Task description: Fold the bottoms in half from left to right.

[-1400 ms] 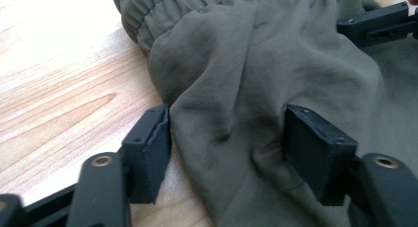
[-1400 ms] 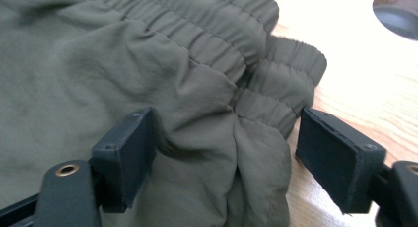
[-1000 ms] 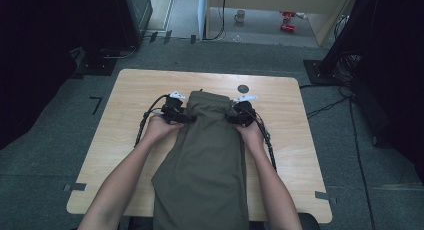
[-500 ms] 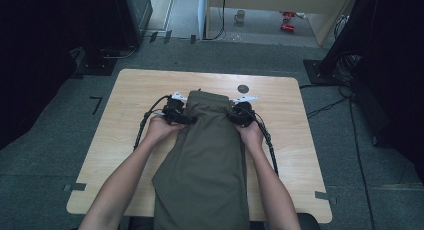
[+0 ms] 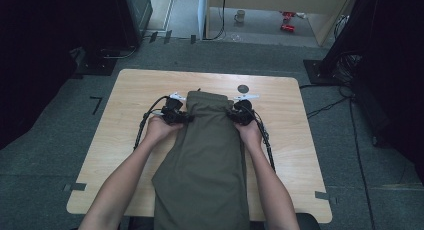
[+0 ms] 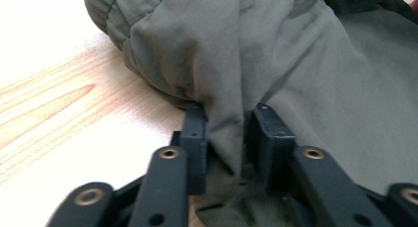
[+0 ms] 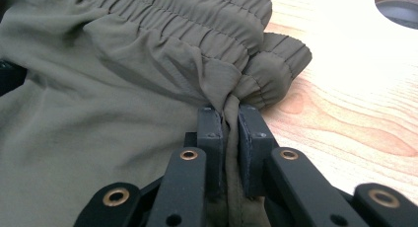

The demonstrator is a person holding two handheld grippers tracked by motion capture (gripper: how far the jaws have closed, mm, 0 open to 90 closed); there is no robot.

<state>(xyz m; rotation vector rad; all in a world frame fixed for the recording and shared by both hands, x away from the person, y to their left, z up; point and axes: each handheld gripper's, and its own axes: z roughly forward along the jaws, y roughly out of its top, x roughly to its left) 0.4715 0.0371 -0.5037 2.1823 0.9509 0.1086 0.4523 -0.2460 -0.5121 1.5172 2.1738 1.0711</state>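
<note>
The olive trousers run off the bottom edge of the high view, so their lower end is cut off. They cover the middle of the table. On the floor beyond, a mug and red things are too small to tell apart.

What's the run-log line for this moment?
left tool: just closed, pinching olive trousers edge | right tool: just closed, pinching waistband edge | trousers flat on table

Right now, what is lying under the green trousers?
Under the green trousers lies the wooden table, bare on both sides. Whether anything else lies beneath cannot be seen, because the cloth covers the middle and hangs over the near edge.
</note>
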